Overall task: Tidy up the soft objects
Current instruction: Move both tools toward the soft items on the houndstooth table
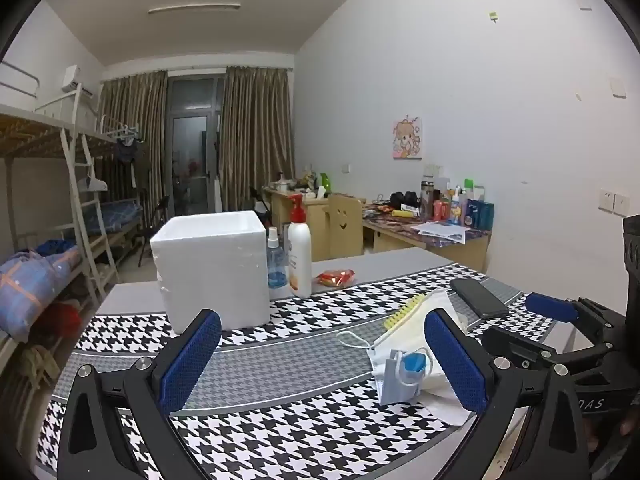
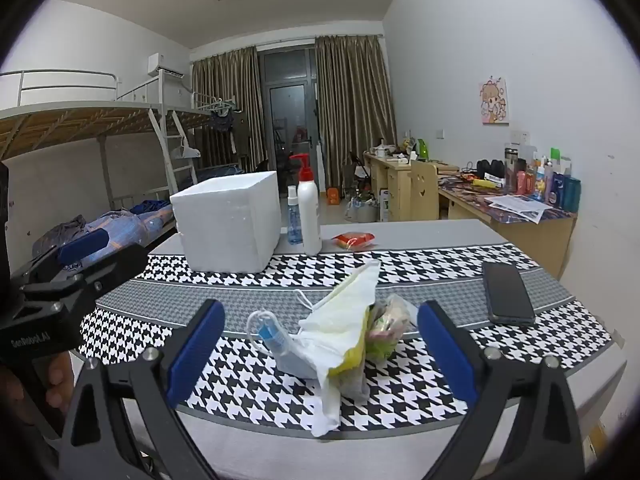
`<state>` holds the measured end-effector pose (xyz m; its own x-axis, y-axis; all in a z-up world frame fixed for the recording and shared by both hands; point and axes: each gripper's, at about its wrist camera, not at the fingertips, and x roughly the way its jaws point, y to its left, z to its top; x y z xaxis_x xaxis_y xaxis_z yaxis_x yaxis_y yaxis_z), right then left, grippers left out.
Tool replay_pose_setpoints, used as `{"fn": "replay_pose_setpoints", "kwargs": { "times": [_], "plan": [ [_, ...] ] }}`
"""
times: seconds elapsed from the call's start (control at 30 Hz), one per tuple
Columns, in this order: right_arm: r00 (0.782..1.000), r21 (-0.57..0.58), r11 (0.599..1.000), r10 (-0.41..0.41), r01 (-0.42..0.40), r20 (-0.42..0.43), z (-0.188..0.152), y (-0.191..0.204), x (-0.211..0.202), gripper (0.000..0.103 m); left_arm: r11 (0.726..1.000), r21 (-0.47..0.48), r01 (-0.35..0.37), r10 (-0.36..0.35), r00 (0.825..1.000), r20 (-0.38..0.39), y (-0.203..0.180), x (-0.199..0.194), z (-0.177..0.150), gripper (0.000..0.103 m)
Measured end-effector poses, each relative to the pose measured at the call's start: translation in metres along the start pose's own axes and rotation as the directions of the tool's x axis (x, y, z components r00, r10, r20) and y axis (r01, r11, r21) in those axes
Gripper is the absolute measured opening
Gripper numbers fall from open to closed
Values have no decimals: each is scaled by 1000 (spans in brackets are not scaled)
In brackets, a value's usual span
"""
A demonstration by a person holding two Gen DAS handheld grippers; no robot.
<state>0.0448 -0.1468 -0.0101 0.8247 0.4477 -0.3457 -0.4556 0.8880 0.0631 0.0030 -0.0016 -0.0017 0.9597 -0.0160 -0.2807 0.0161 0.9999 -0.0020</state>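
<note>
A heap of soft items lies on the houndstooth cloth: a white face mask (image 2: 340, 320), a blue-trimmed mask (image 2: 276, 338) and a small clear bag (image 2: 390, 322) of coloured bits. In the left wrist view the masks (image 1: 400, 360) lie just inside my left gripper's right finger. My left gripper (image 1: 324, 356) is open, with only cloth between its blue pads. My right gripper (image 2: 322, 346) is open too and frames the heap without touching it. A white foam box (image 1: 212, 268) (image 2: 228, 224) stands open-topped at the back left. Each gripper shows at the other view's edge (image 1: 508, 320) (image 2: 116, 250).
Behind the heap stand a white pump bottle (image 2: 310, 216), a small blue spray bottle (image 2: 294, 220) and a red snack packet (image 2: 354, 240). A black phone (image 2: 506, 292) lies at the right. The table's grey edge (image 2: 400, 440) runs close in front. Bunk beds and desks fill the room beyond.
</note>
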Motion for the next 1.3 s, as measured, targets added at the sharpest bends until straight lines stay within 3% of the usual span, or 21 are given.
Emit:
{"fn": "replay_pose_setpoints", "kwargs": {
  "times": [0.13,0.2,1.3],
  "plan": [
    [1000,0,1000,4,-4,0,0,1,-2,99,1000,-4,-24,23,1000,-20,1,11,2,102],
    [1000,-1,1000,5,-5,1,0,2,-5,99,1000,-9,-27,27,1000,8,4,7,-1,102],
    [1000,10,1000,-12,12,-14,1,0,3,99,1000,-27,-10,10,1000,-1,8,6,0,102]
  ]
}}
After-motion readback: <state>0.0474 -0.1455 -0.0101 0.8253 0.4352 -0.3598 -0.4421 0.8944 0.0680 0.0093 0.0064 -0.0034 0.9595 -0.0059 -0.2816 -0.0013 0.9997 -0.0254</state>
